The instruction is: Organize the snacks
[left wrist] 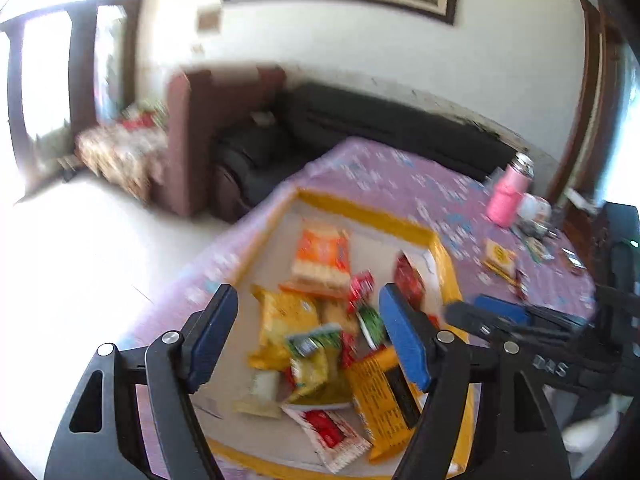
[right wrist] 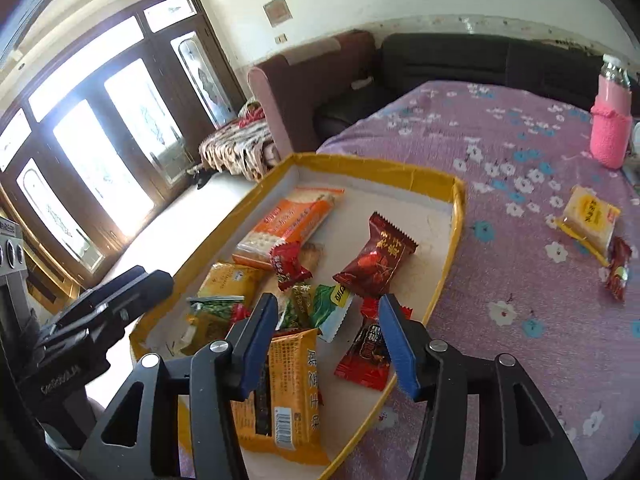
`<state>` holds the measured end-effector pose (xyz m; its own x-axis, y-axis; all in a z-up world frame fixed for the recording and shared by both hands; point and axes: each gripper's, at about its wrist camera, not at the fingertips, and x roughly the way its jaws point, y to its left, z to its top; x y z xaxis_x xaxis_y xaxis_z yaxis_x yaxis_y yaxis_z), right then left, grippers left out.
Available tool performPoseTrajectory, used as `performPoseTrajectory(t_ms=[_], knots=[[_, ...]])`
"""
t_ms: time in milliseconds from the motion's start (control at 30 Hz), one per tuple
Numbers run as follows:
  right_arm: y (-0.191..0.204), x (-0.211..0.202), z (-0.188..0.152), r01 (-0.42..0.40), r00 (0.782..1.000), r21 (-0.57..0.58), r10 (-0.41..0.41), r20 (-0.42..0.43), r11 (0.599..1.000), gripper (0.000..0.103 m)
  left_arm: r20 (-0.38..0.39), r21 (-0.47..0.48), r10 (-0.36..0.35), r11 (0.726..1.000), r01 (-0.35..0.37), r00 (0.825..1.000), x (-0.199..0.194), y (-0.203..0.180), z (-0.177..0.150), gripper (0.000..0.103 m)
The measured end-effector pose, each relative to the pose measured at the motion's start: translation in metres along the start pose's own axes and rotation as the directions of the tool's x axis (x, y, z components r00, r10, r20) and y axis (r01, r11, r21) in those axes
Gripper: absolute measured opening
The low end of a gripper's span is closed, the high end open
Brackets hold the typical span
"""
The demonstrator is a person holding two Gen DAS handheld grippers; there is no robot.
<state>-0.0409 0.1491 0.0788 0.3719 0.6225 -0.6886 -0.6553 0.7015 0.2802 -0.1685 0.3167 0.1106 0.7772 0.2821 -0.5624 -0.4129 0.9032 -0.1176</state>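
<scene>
A shallow tray [right wrist: 456, 216] w/ yellow rim is seen on a table under a purple flowered cloth [right wrist: 500, 152]; all places below are given rel. to the tray. Most snacks are piled inside it: an orange cracker pack [right wrist: 286, 222] is lying toward the far side, a dark red candy wrapper [right wrist: 376, 258] near the middle-right, a small red wrapper [right wrist: 288, 264] just left of that, yellow [right wrist: 230, 280] and green packets [right wrist: 330, 308] toward the near-left, a red-black wrapper [right wrist: 362, 356] at the near-right by the rim, and a long orange pack [right wrist: 288, 384] at the near edge. Outside the tray, well to the right on the cloth, a yellow cracker pack [right wrist: 590, 220] and a small red packet [right wrist: 618, 274] beside it are left lying. A pink-sleeved bottle [right wrist: 610, 132] is stood far right, beyond those. The right gripper [right wrist: 328, 320] is held over the near part of the tray, fingers parted moderately, nothing pinched; the long orange pack and red-black wrapper are seen below, btwn the fingers but loose. The left gripper [left wrist: 306, 312] is held over the tray's near-left, fingers spread wide, nothing gripped; the pile is seen thru the gap, blurred. In the left wrist view the right gripper's body is seen at the tray's right rim.
</scene>
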Motion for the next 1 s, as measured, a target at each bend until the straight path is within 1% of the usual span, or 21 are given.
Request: performPoseTrajectory(t_ms=[33, 67, 133, 167, 200, 233, 267, 333, 400, 433, 567, 733, 833, 1000], knots=[[0.001, -0.006, 0.0, 0.002, 1.0, -0.006, -0.001, 0.017, 1.0, 0.056, 0.04, 0.014, 0.035, 0.999, -0.036, 0.999, -0.01, -0.003, 0.002, 0.081], [0.002, -0.016, -0.002, 0.006, 0.999, -0.013, -0.005, 0.041, 1.0, 0.058, 0.098, 0.03, 0.081, 0.996, -0.084, 0.992, -0.024, -0.008, 0.004, 0.084], [0.003, -0.028, -0.005, 0.011, 0.997, -0.022, -0.009, 0.072, 1.0, 0.061, 0.192, 0.04, 0.132, 0.989, -0.142, 0.973, -0.047, -0.015, 0.005, 0.091], [0.003, -0.035, -0.007, 0.014, 0.996, -0.024, -0.012, 0.088, 1.0, 0.063, 0.241, 0.038, 0.156, 0.985, -0.17, 0.958, -0.06, -0.019, 0.006, 0.094], [0.002, -0.044, -0.011, 0.017, 0.994, -0.028, -0.014, 0.107, 0.999, 0.065, 0.267, 0.033, 0.169, 0.982, -0.185, 0.949, -0.066, -0.02, 0.006, 0.103], [0.002, -0.048, -0.014, 0.017, 0.993, -0.031, -0.014, 0.116, 0.999, 0.065, 0.304, 0.02, 0.178, 0.981, -0.193, 0.936, -0.075, -0.022, 0.005, 0.103], [0.001, -0.055, -0.018, 0.02, 0.992, -0.034, -0.016, 0.128, 0.999, 0.066, 0.317, 0.01, 0.17, 0.983, -0.183, 0.933, -0.079, -0.022, 0.003, 0.103], [0.001, -0.061, -0.025, 0.021, 0.991, -0.041, -0.015, 0.134, 0.999, 0.068, 0.306, -0.012, 0.143, 0.989, -0.146, 0.941, -0.079, -0.021, 0.003, 0.103], [0.001, -0.065, -0.031, 0.022, 0.991, -0.046, -0.016, 0.133, 0.999, 0.069, 0.262, -0.032, 0.131, 0.991, -0.127, 0.956, -0.071, -0.021, 0.003, 0.103], [0.002, -0.065, -0.035, 0.025, 0.991, -0.051, -0.018, 0.129, 0.998, 0.069, 0.224, -0.043, 0.135, 0.991, -0.128, 0.965, -0.064, -0.02, 0.003, 0.103], [0.005, -0.064, -0.047, 0.038, 0.994, -0.088, -0.028, 0.109, 0.995, 0.07, 0.124, -0.088, 0.157, 0.985, -0.147, 0.98, -0.046, -0.019, -0.003, 0.103], [0.013, -0.061, -0.059, 0.036, 0.996, -0.13, -0.024, 0.091, 0.991, 0.072, 0.061, -0.165, 0.138, 0.978, -0.126, 0.989, -0.038, -0.014, -0.011, 0.103], [0.019, -0.058, -0.064, 0.035, 0.996, -0.157, -0.022, 0.084, 0.987, 0.072, 0.052, -0.16, 0.171, 0.974, -0.161, 0.984, -0.038, -0.017, -0.013, 0.103], [0.029, -0.053, -0.07, 0.033, 0.998, -0.199, -0.021, 0.063, 0.98, 0.072, 0.048, -0.131, 0.143, 0.982, -0.136, 0.989, -0.037, -0.021, -0.013, 0.103]])
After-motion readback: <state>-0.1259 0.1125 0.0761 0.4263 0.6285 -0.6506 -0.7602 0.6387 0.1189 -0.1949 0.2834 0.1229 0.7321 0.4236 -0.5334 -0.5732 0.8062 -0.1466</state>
